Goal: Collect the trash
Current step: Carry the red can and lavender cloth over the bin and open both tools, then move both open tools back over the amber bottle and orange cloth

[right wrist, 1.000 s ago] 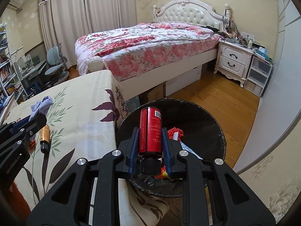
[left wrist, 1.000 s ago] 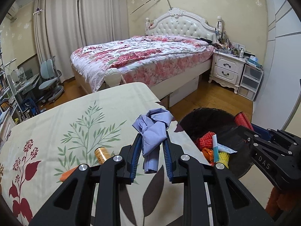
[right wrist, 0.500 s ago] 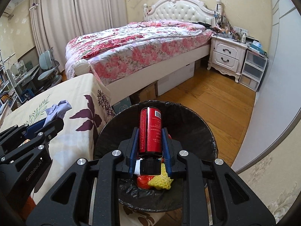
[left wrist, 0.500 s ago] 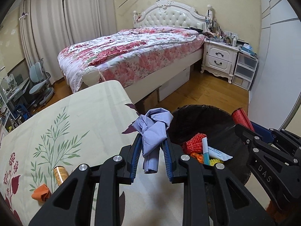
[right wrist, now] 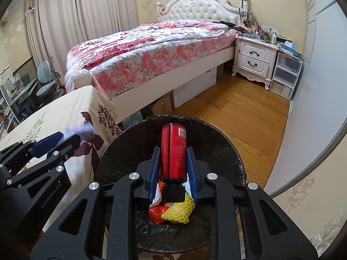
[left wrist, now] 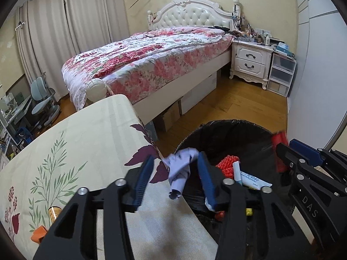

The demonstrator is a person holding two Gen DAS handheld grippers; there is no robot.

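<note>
My left gripper [left wrist: 176, 174] is open at the table's right edge, beside the bin. A crumpled lilac cloth [left wrist: 181, 169] hangs loose between its spread fingers, blurred. My right gripper [right wrist: 173, 164] is shut on a red can [right wrist: 173, 151] with a black cap, held over the black-lined trash bin [right wrist: 229, 151]. The bin [left wrist: 238, 134] holds red and yellow foam nets, a white tube [left wrist: 251, 178] and other scraps. The left gripper also shows in the right wrist view [right wrist: 65, 139].
The table with a floral cloth [left wrist: 91, 143] carries a small amber bottle [left wrist: 54, 213] and an orange scrap [left wrist: 39, 234] at its left. A bed [left wrist: 151, 60], a nightstand [left wrist: 251, 61] and plastic drawers [left wrist: 280, 74] stand behind, across a wooden floor.
My left gripper has moved right toward the bin and opened, letting go of the lilac cloth. My right gripper, holding the red can, has moved further over the bin.
</note>
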